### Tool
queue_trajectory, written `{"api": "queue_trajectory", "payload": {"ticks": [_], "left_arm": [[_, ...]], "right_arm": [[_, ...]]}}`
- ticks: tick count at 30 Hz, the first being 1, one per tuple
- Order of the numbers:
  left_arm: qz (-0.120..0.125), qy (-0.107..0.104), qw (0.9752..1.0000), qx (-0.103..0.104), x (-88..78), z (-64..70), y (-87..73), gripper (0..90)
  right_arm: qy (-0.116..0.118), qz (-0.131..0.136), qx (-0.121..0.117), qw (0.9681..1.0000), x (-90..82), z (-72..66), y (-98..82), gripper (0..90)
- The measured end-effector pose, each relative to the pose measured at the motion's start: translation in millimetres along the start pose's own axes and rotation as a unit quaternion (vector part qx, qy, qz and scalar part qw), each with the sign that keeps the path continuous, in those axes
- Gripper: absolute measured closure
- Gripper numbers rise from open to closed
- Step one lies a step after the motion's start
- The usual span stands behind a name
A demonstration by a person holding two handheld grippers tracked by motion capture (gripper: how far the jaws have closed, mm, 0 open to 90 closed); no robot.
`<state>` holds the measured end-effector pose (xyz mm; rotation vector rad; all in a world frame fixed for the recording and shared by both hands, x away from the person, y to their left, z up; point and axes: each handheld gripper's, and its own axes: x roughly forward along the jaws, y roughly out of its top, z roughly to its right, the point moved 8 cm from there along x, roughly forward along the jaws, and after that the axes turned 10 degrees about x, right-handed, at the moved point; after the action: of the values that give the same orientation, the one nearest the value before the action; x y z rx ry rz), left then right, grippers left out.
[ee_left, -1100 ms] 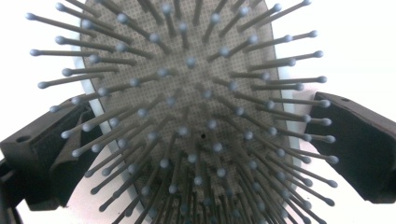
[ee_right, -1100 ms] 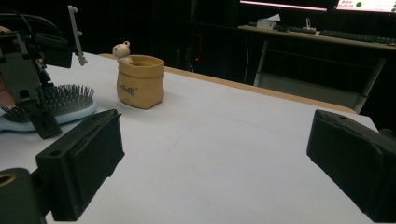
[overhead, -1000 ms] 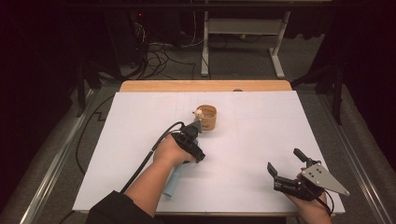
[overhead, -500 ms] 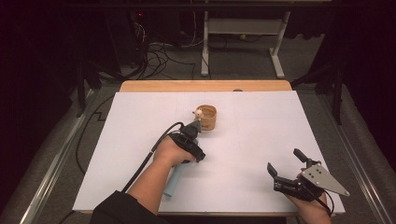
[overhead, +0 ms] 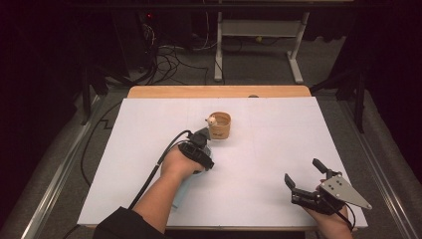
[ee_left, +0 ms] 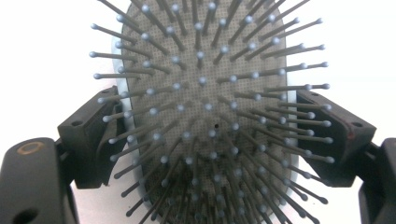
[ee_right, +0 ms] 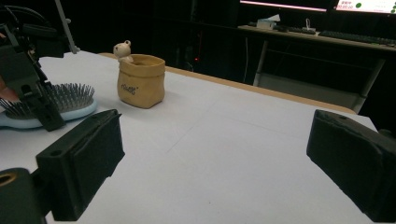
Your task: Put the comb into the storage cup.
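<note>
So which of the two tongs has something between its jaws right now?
The left tongs: their jaws have just been closing on the sides of the hairbrush. The right tongs stand open over bare table.

a pale blue hairbrush (ee_left: pixel 205 116) with grey bristles, a tan pot (overhead: pixel 220 125) and a white table (overhead: pixel 278 149) are seen.

The hairbrush (ee_left: pixel 205 116) has a pale blue smooth plastic rim, a finely woven grey cushion and thin ball-tipped pins, the pot (ee_right: pixel 140 80) looks matt tan ceramic, and the table (overhead: pixel 278 149) is matt white.
</note>
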<state>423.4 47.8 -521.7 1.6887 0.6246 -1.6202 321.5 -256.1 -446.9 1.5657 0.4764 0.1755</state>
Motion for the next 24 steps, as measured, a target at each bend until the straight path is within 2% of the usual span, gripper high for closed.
{"api": "queue_trajectory", "payload": {"ticks": [4,9,15,20,24], "left_arm": [[-0.002,0.000,1.0000,-0.003,-0.1,0.0,0.5,18.2],[0.000,-0.002,1.0000,0.003,0.0,-0.5,-0.1,17.9],[0.003,-0.012,0.9999,0.007,0.4,-1.1,-0.4,17.5],[0.001,-0.011,0.9999,0.004,0.3,-1.2,-0.2,17.6],[0.006,-0.002,1.0000,0.003,-0.5,-0.8,-0.7,19.1]], "right_arm": [[0.000,0.000,0.001,1.0000,0.3,0.3,-0.3,4.4],[0.000,0.001,0.002,1.0000,-0.4,0.6,0.0,4.4],[0.000,0.000,0.002,1.0000,0.1,0.1,-0.4,4.5],[0.001,0.000,0.002,1.0000,0.0,-0.3,-0.7,4.5],[0.001,0.001,0.004,1.0000,-0.3,-0.6,-0.5,4.5]]}}
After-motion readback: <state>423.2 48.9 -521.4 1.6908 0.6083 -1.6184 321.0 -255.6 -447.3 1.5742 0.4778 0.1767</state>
